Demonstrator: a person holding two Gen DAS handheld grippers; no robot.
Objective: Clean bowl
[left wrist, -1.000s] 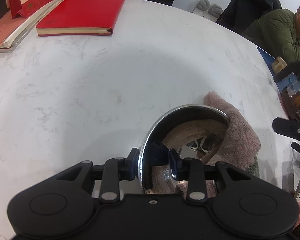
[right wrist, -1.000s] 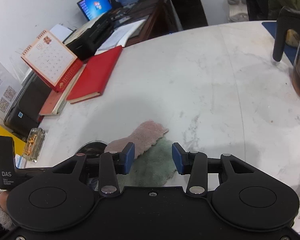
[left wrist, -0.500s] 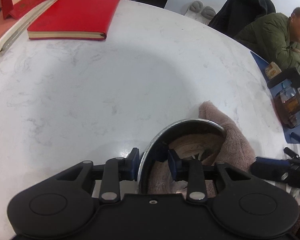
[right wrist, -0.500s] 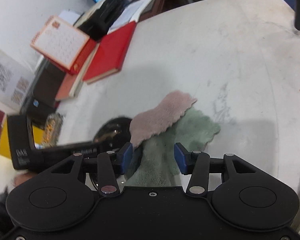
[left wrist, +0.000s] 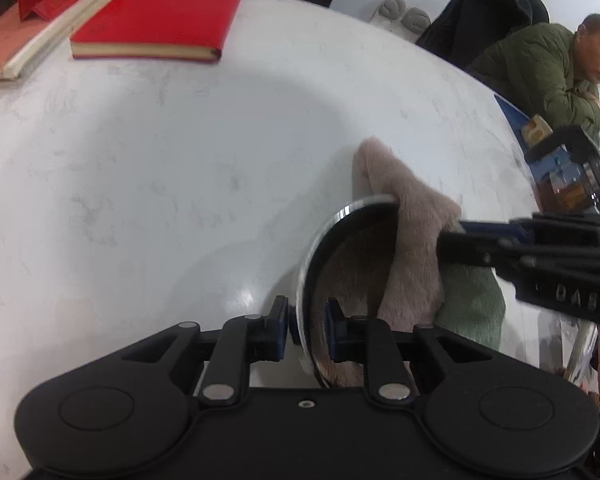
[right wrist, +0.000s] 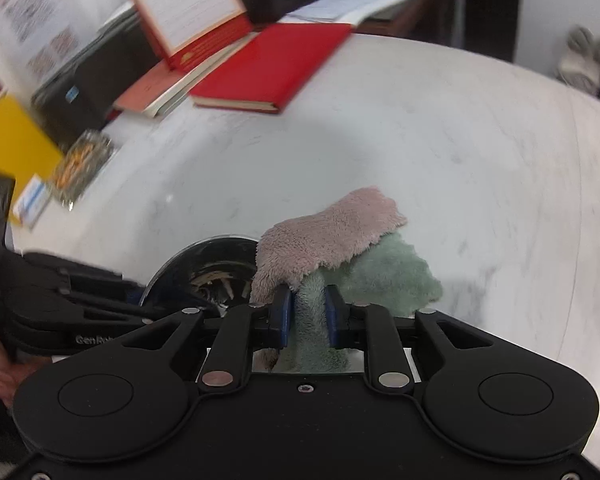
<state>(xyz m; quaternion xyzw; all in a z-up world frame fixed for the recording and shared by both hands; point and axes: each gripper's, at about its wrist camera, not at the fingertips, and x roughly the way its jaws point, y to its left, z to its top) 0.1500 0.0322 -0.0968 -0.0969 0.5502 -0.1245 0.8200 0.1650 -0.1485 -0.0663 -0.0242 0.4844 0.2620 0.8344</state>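
Note:
A shiny steel bowl [left wrist: 352, 252] stands tipped on the white marble table [left wrist: 160, 160], its rim clamped by my left gripper [left wrist: 307, 330]. A fluffy cloth, pink on one side [left wrist: 412, 236] and green on the other [left wrist: 472, 304], drapes over the bowl's far rim. In the right wrist view my right gripper [right wrist: 307, 316] is shut on the green part of the cloth [right wrist: 380, 276], with the pink flap [right wrist: 328, 236] folded over it. The bowl [right wrist: 208, 268] sits just left of the cloth there. My right gripper [left wrist: 540, 252] enters the left wrist view from the right, touching the cloth.
A red notebook [left wrist: 160, 16], a desk calendar [right wrist: 188, 4] and stacked books lie at the table's far side. A glass teapot [left wrist: 576, 176] on a blue mat stands at the right edge. A person in a green jacket [left wrist: 540, 64] sits beyond the table.
My right gripper came down and shut on the cloth beside the bowl. The cloth is bunched up against the bowl's rim. The left gripper kept its hold on the bowl.

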